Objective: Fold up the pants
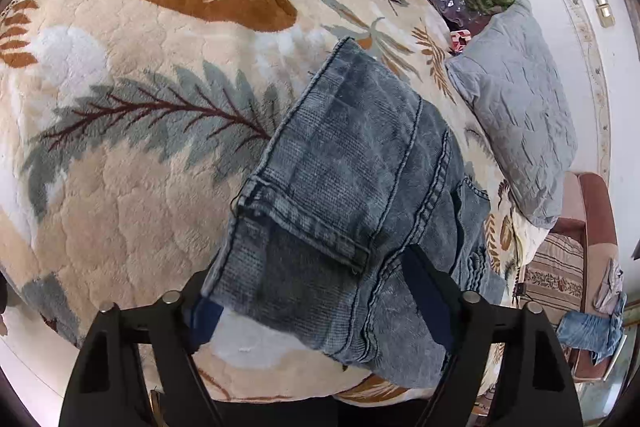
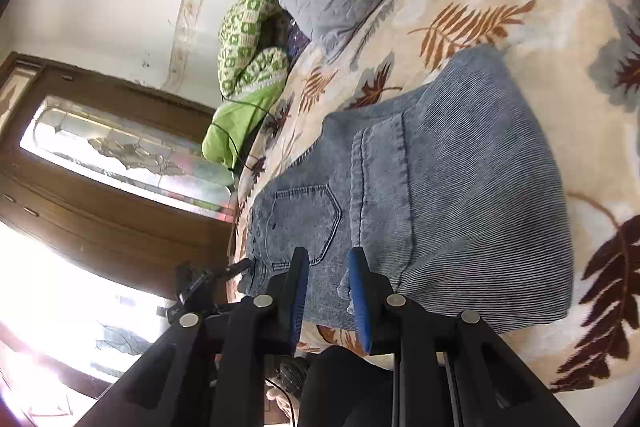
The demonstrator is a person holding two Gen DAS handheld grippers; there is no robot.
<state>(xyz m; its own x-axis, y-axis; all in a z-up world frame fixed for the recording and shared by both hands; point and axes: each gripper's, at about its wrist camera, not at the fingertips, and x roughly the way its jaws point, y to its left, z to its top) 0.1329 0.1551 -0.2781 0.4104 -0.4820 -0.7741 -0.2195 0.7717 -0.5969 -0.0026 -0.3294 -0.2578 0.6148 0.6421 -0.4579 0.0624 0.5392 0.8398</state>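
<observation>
Denim pants [image 1: 352, 195] lie half-folded at lower centre; your left gripper [image 1: 320, 301] straddles them spread, right gripper [image 2: 329, 291] nearly pressed together, empty; pinch squarely.

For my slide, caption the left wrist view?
Folded jeans on a leaf-patterned blanket, between the open left hand-held gripper.

No legible text or labels.

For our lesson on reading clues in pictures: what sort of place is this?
Probably a bedroom at home: jeans lie on a leaf-patterned fleece blanket spread over a bed, with a grey pillow and a wooden door with patterned glass nearby.
</observation>
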